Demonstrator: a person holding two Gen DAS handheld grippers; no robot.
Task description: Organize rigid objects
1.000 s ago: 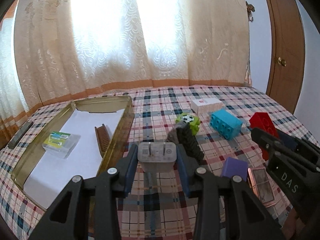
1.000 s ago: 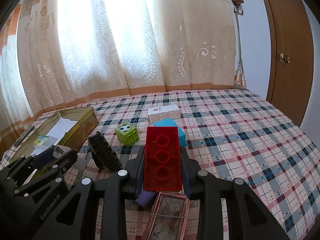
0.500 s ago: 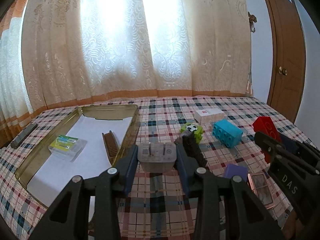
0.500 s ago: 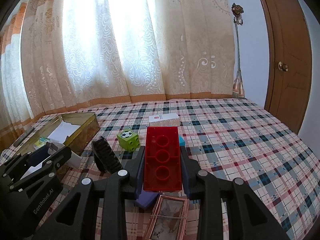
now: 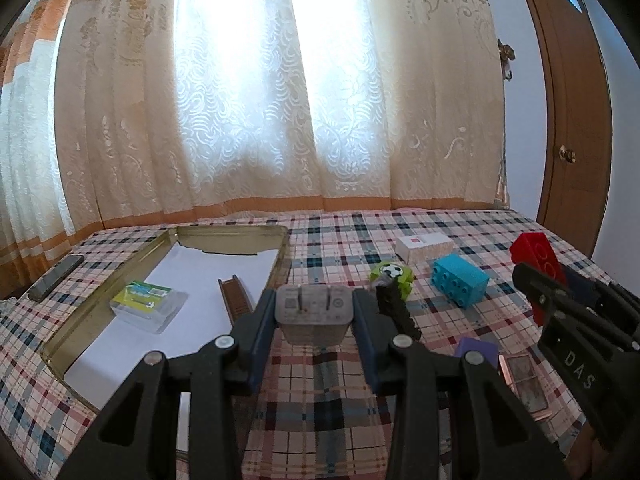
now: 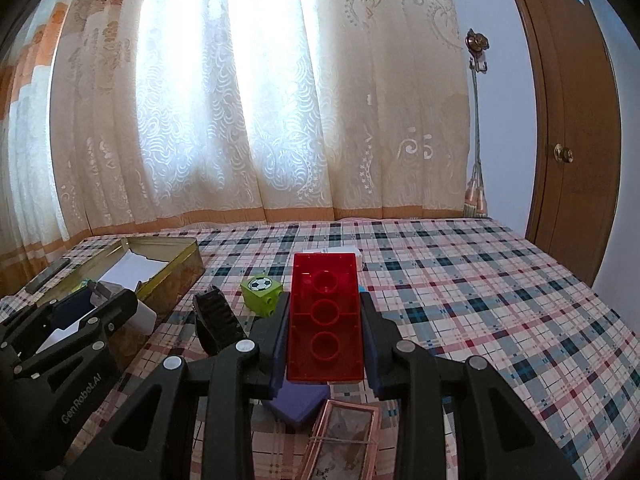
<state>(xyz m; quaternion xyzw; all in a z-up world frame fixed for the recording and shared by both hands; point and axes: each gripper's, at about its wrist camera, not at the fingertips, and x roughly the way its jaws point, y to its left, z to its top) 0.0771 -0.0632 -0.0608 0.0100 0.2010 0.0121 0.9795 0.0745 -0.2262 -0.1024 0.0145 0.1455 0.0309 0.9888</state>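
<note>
My left gripper (image 5: 314, 312) is shut on a grey plug adapter (image 5: 314, 314), held above the checked cloth just right of the gold tin tray (image 5: 120, 304). The tray holds white paper, a green-labelled clear box (image 5: 148, 306) and a brown comb (image 5: 236, 300). My right gripper (image 6: 325, 320) is shut on a red toy brick (image 6: 325, 316), held in the air; it also shows in the left wrist view (image 5: 538, 260). A green football cube (image 6: 262, 294), a blue brick (image 5: 460, 282), a white box (image 5: 424, 246) and a black comb (image 6: 218, 322) lie on the cloth.
A purple block (image 6: 300, 402) and a copper-framed case (image 6: 344, 436) lie under my right gripper. A dark phone (image 5: 56, 278) lies left of the tray. Curtains hang behind the surface and a wooden door (image 6: 576, 140) stands at the right.
Both grippers have risen and tilted up with their loads, so the curtains fill more of each view. The objects on the cloth have not moved.
</note>
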